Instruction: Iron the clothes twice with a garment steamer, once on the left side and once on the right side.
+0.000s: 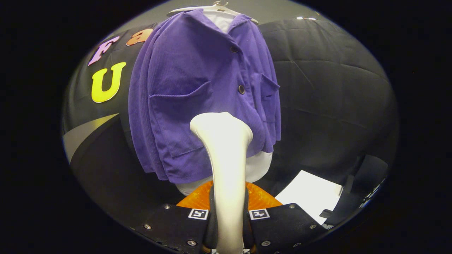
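Fingers of our gripper [229,225] pinch the garment steamer [226,169] by its neck, head pointing at twelve o'clock toward the purple jacket [197,98] on its hanger [215,7], so steam meets the cloth squarely.

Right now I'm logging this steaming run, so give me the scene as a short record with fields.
garment: purple jacket on a white hanger, buttoned, white layer under it
tool: white garment steamer, upright between the fingers
gripper: gripper shut on the steamer's handle
steamer head: just ahead of the jacket's lower front; contact cannot be told
other: white sheet lying beside the fingers
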The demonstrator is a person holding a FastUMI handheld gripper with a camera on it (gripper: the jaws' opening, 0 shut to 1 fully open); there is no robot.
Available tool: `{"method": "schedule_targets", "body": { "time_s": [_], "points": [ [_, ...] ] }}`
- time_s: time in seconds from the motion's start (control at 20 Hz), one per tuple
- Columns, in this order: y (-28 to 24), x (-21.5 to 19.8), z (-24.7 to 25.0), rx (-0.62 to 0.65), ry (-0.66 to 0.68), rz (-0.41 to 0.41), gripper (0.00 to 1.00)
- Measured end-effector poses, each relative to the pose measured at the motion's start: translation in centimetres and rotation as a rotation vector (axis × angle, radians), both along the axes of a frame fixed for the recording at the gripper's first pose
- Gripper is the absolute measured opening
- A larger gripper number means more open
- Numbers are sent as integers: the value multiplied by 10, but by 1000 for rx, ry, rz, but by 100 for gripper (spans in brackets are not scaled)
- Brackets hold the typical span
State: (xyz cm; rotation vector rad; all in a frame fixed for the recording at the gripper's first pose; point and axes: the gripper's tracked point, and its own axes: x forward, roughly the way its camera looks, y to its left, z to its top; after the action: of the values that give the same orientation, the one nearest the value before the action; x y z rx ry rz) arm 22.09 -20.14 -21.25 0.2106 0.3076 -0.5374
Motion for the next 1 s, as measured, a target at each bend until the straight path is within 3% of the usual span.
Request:
{"method": "schedule_targets", "body": {
  "time_s": [0.15, 0.35, 0.7, 1.0],
  "points": [
    [-19, -13, 20, -5, -32, -31, 27],
    [-49, -27, 83, -41, -136, -55, 27],
    [-89, -46, 200, -112, -312, 6, 27],
    [-106, -34, 283, -161, -436, 38, 27]
  ]
}}
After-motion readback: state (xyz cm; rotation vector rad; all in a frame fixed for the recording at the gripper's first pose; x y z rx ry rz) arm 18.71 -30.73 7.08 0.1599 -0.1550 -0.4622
